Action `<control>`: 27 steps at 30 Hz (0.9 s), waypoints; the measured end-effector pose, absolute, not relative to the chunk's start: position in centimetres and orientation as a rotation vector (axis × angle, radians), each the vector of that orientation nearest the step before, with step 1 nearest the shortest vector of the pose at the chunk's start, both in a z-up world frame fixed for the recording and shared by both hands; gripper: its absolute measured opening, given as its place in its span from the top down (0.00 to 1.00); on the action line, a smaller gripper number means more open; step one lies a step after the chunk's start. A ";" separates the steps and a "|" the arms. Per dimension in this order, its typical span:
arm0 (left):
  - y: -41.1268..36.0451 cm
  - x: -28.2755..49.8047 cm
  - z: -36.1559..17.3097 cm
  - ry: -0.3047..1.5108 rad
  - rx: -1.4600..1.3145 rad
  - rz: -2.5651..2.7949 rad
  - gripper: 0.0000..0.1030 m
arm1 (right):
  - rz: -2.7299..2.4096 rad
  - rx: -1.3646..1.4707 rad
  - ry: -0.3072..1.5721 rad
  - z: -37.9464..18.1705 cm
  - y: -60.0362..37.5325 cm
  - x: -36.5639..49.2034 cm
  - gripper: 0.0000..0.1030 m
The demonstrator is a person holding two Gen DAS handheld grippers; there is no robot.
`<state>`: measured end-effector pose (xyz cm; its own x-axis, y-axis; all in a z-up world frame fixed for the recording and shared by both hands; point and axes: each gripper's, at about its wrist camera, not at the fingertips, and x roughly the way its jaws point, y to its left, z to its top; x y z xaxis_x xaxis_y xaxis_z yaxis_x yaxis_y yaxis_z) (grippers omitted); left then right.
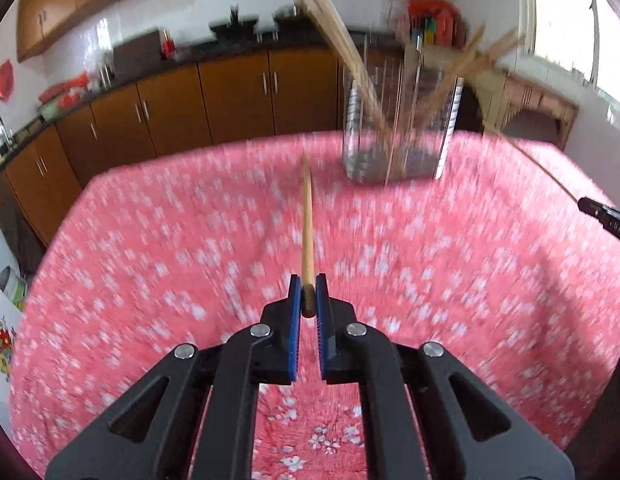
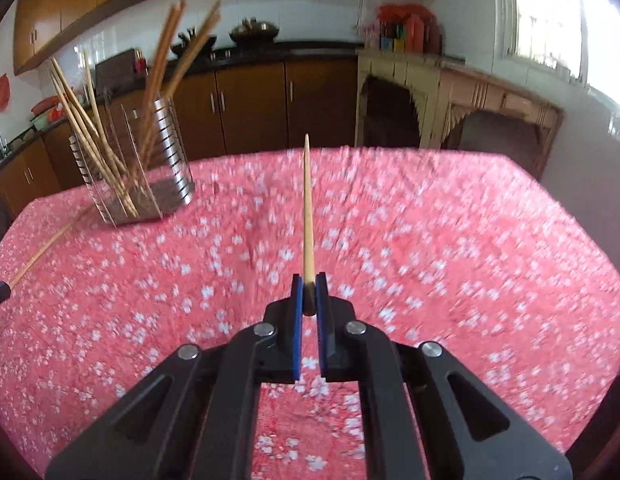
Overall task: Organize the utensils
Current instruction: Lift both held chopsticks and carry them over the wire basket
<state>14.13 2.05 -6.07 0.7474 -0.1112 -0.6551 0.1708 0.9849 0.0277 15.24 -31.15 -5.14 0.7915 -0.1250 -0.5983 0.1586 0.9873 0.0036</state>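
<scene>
Your left gripper clamps a chopstick pointing straight forward; the holder stands ahead-right, nearer this hand. Your right gripper pinches another chopstick, holder far left.

Two forward wrist views, shared pink tablecloth

Two held chopsticks, one holder (contents too blurred to count).

Pink floral tablecloth smeared by motion blur, clear slotted utensil holder and its wooden chopsticks blurred, chopstick tops cut off by the upper edge, small countertop items unidentifiable.
</scene>
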 end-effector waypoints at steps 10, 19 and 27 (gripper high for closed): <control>2.5 12.6 0.6 0.495 0.044 -0.140 0.93 | -0.115 0.031 0.673 -2.6 -31.4 14.5 0.93; 2.5 12.3 0.6 0.496 0.032 -0.136 0.93 | -0.117 0.042 0.829 -9.5 -31.5 16.1 0.93; 2.6 12.3 0.7 0.495 0.022 -0.141 0.93 | -0.094 0.073 0.870 -11.0 -31.3 15.7 0.89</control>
